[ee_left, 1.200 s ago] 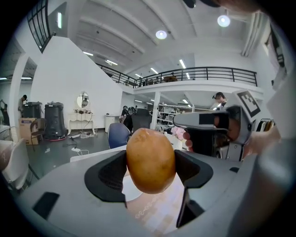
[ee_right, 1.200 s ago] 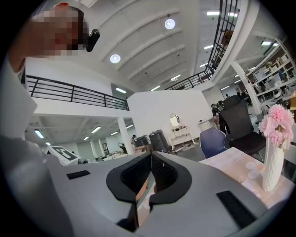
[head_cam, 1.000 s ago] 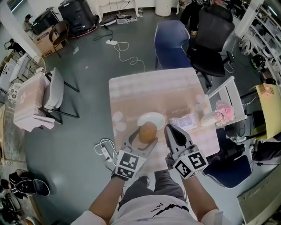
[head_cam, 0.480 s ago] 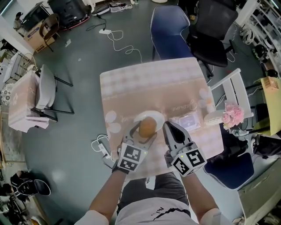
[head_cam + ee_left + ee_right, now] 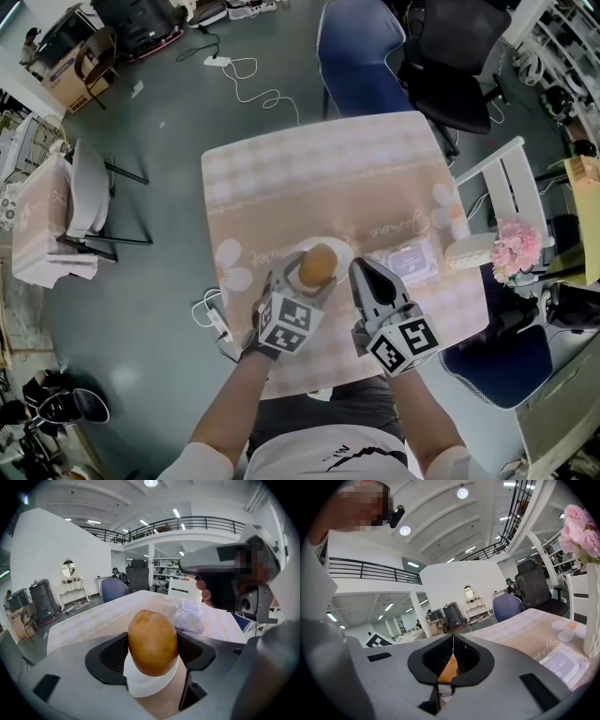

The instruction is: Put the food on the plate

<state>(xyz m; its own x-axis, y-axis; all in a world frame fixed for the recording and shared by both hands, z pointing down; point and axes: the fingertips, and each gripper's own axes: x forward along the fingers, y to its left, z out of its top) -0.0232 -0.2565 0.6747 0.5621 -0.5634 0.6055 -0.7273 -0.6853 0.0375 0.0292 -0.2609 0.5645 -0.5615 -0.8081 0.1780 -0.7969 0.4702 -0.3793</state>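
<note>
A brown potato sits between the jaws of my left gripper, which is shut on it. In the left gripper view the potato stands upright in the jaws just above the white plate, whether touching it I cannot tell. The plate lies near the front of the table. My right gripper hovers just right of the plate, shut with nothing in it. In its own view the right gripper has its jaws closed, and a sliver of the potato shows below them.
A clear wrapped packet lies right of the plate, then a white item and pink flowers at the table's right edge. A blue chair and a black chair stand behind the table, a white chair at its right.
The left gripper has carried the potato a little forward, from the plate's near edge to over the plate. The right gripper has stayed shut beside it.
</note>
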